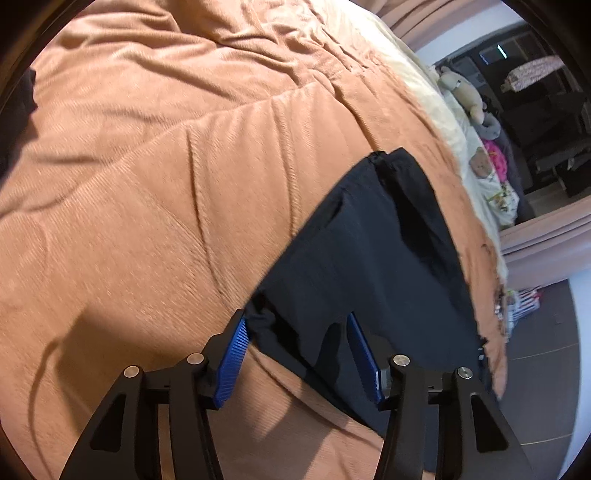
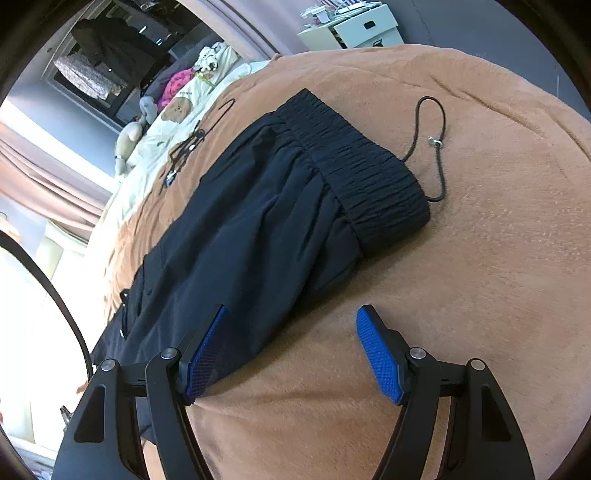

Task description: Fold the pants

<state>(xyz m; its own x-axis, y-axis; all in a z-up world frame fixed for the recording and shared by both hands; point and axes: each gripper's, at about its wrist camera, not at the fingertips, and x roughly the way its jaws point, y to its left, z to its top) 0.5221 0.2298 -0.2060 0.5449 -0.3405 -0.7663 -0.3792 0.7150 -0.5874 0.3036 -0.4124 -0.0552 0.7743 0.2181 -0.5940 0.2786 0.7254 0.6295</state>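
Black pants lie flat on a tan bedspread, the elastic waistband at the far end with a drawstring trailing beside it. In the left wrist view the leg end of the pants lies on the bedspread. My left gripper is open, its fingers straddling the pants' near edge without closing on it. My right gripper is open and empty above the pants' side edge, its left finger over the cloth and its right finger over the bedspread.
A cream sheet with stuffed toys and bright clothes lies at the bed's far side. Tangled black cords lie near it. Curtains, dark floor and a white storage box surround the bed.
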